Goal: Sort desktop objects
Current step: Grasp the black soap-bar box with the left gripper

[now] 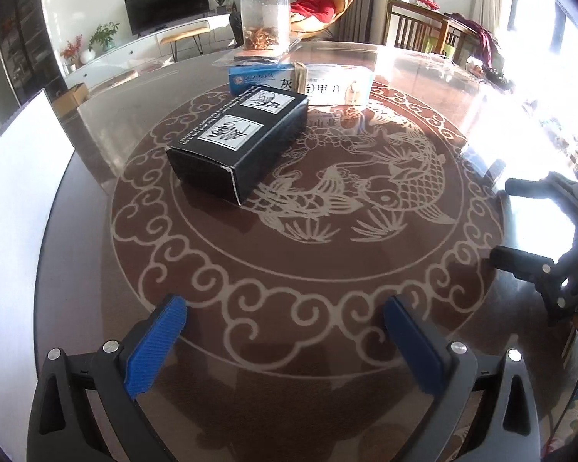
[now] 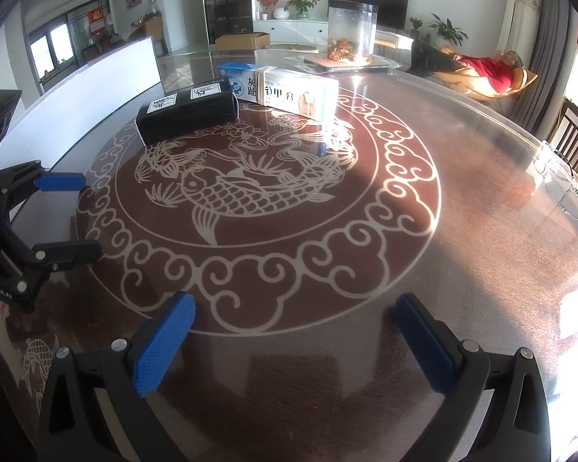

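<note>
left tongs [image 1: 285,340] spread, empty | right tongs [image 2: 294,340] spread, empty | glasses [image 2: 562,188] only in right view

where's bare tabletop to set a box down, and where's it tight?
Free: the fish medallion on the table between both grippers and the black box; also the sunlit stretch right of the white medicine box. Crowded: the far side, where black box, medicine box and clear jar cluster. Left gripper and right gripper hover with jaws open, empty.
</note>
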Demonstrator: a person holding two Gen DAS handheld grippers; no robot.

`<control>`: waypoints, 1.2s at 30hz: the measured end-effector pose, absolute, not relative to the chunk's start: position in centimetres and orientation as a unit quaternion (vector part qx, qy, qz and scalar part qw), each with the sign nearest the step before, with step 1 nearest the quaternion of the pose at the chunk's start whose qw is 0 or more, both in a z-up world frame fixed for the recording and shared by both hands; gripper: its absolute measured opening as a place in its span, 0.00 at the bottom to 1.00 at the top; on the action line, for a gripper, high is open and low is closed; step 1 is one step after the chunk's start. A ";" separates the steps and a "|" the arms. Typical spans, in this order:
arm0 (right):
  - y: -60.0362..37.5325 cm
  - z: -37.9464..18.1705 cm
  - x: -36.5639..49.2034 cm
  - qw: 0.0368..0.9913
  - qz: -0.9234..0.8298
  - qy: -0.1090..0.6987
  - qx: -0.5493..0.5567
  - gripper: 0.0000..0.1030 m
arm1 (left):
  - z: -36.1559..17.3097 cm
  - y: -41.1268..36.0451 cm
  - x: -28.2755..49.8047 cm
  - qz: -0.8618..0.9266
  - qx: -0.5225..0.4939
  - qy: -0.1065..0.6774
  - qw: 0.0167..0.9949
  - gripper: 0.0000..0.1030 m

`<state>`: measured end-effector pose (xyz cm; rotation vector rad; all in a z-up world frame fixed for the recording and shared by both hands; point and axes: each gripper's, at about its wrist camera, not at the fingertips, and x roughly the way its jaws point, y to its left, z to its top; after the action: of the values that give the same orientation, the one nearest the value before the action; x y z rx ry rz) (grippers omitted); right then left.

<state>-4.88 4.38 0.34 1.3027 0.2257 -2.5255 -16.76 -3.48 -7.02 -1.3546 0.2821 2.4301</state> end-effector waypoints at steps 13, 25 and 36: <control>4.4 0.3 -4.9 0.145 -0.877 0.078 0.452 1.00 | -6.9 -0.5 -27.9 0.830 -0.481 0.146 0.243 1.00; 4.4 0.4 -4.8 0.144 -0.877 0.078 0.452 1.00 | -6.1 -3.3 -22.3 0.879 -0.460 0.065 0.110 0.57; 4.3 0.4 -4.8 0.144 -0.877 0.078 0.452 1.00 | -6.5 -6.4 -14.2 0.897 -0.437 0.034 0.053 0.59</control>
<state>-4.83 4.34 0.36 1.3042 0.2247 -2.5267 -14.22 -6.36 -6.53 -1.3274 0.1031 2.7279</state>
